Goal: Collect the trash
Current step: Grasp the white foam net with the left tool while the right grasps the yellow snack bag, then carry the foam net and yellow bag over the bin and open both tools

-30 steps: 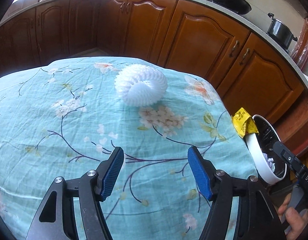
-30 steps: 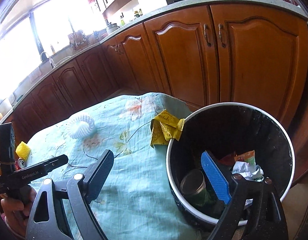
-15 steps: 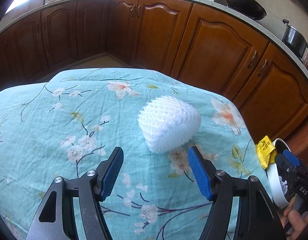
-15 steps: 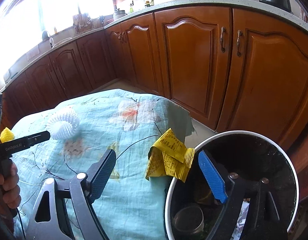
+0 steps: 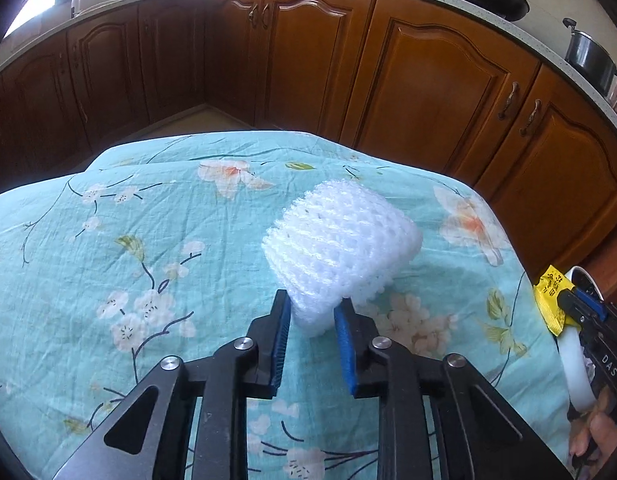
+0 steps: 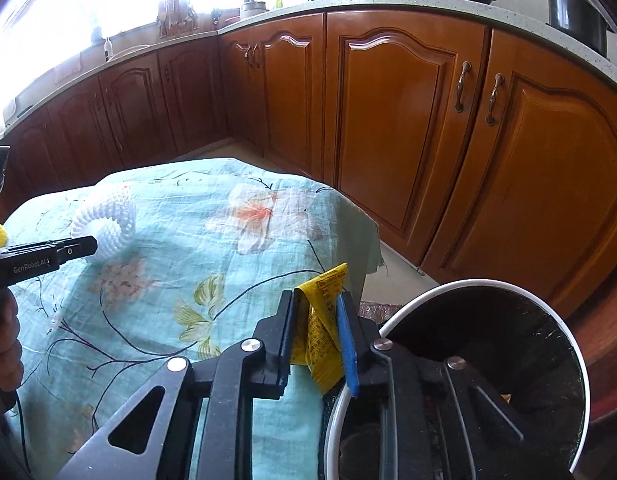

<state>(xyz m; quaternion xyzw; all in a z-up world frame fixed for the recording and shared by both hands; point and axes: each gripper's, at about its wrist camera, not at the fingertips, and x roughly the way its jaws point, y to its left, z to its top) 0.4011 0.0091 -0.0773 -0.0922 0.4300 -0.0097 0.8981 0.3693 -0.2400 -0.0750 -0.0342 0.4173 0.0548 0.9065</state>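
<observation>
Bin (image 6: 564,328): contents hidden behind right tongs (image 6: 316,326), rim cut off below. Window (image 6: 68,0): glare, detail lost.

The left claw (image 5: 311,322) has black plastic arms with triangular cut-outs, round silver screws at the joints and blue ribbed pads (image 5: 345,344) lining its fingers. The right claw (image 6: 316,330) has the same build, and its body bears white "DAS" lettering in the left wrist view. Bare skin shows on the person's left hand (image 6: 2,336), whose black tool reads "GenRobot.AI" in white.

Both tools are pinched nearly closed — left tool (image 5: 311,320), right tool (image 6: 317,316) — each gripping something.
</observation>
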